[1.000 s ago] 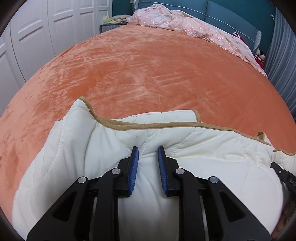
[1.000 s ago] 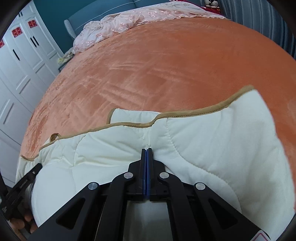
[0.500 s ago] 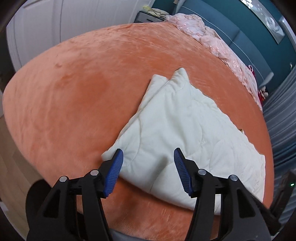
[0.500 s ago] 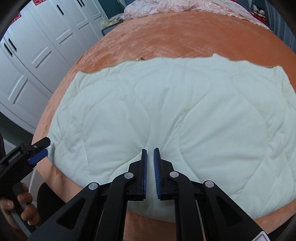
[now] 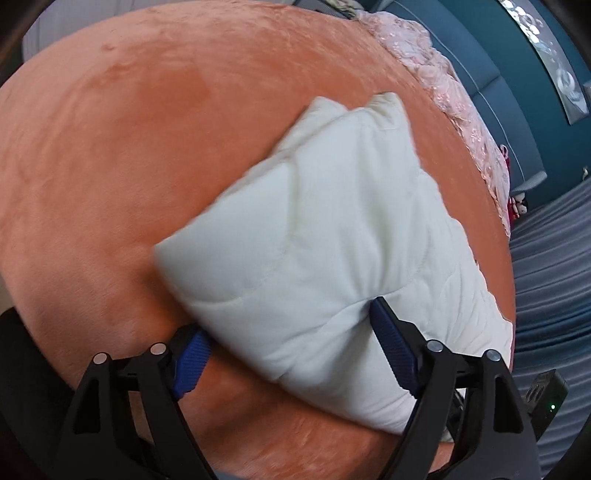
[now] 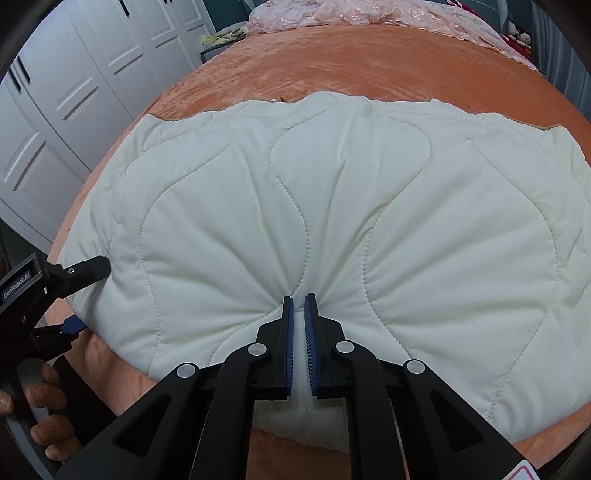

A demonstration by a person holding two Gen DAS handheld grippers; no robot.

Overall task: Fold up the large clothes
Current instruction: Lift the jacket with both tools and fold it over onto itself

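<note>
A cream quilted garment (image 6: 332, 206) lies folded on the orange bed cover (image 5: 147, 147), close to the bed's near edge. My right gripper (image 6: 298, 295) is shut on a pinch of its near edge, and creases fan out from the tips. My left gripper (image 5: 284, 317) straddles the garment's left corner with its jaws opening wide. One blue pad (image 5: 391, 350) rests on top of the fabric and the other (image 5: 188, 360) sits below the edge. From the right wrist view, the left gripper (image 6: 83, 297) shows at the left with a hand (image 6: 40, 406) on its handle.
White wardrobe doors (image 6: 74, 92) stand left of the bed. Pink bedding (image 6: 351, 14) is piled at the far end against a blue headboard (image 5: 498, 85). A grey-blue curtain (image 5: 554, 258) hangs on the right. The bed's edge is just below both grippers.
Both grippers have drawn back to the bed's near edge and the garment now lies folded over, trim hidden. The left jaws have spread wide around its corner. The right jaws pinch the near edge.
</note>
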